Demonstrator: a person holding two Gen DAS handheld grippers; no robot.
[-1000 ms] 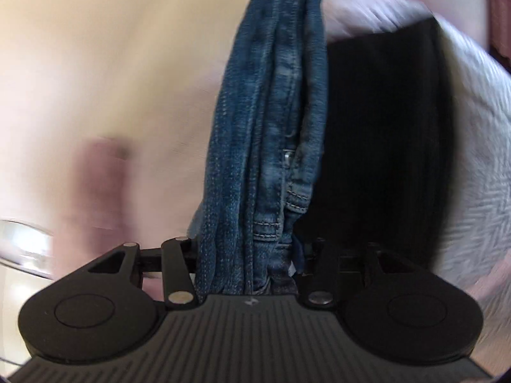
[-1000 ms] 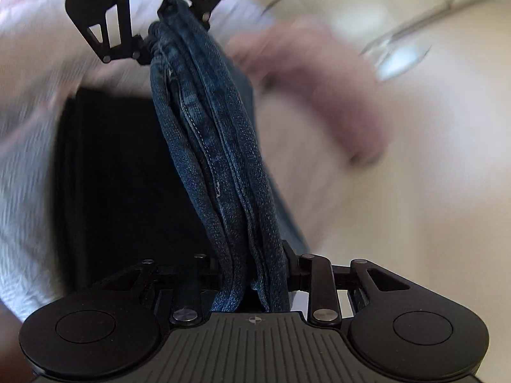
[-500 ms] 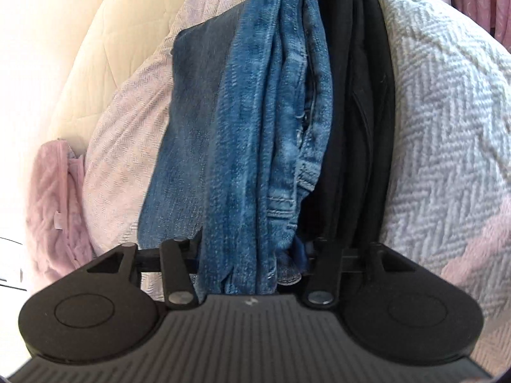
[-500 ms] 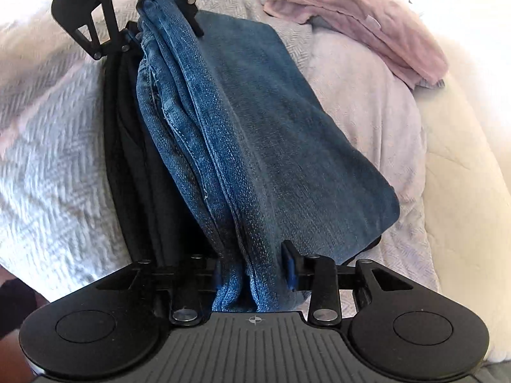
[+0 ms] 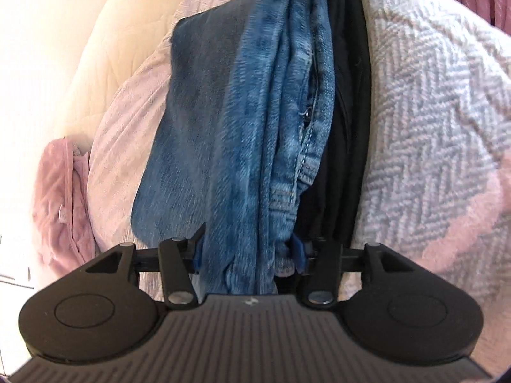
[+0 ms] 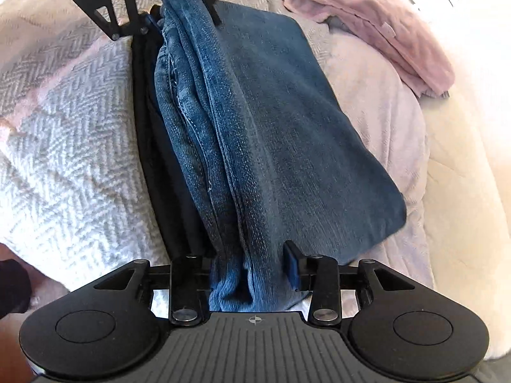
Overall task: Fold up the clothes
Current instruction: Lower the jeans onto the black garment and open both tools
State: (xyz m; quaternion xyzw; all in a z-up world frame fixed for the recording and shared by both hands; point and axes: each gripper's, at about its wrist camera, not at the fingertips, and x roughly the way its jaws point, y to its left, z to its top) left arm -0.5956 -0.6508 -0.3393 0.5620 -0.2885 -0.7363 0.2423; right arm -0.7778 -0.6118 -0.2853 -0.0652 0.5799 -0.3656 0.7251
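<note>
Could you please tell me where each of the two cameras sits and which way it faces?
Left wrist: sits behind the left tongs, looking down along the folded jeans; only its own fingers show.
Right wrist: sits behind the right tongs, facing back along the jeans; the left tongs show at the far end.
Shared: jeans, black garment, pink garment, herringbone blanket.

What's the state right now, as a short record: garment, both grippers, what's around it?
garment: folded blue jeans, held at both ends, lower panel lying flat on the bedding
left gripper: closed on one end of the jeans
right gripper: jaws have just been opening; jeans between them, apparently gripped
alongside: black garment
surface: herringbone blanket
aside: pink garment
</note>
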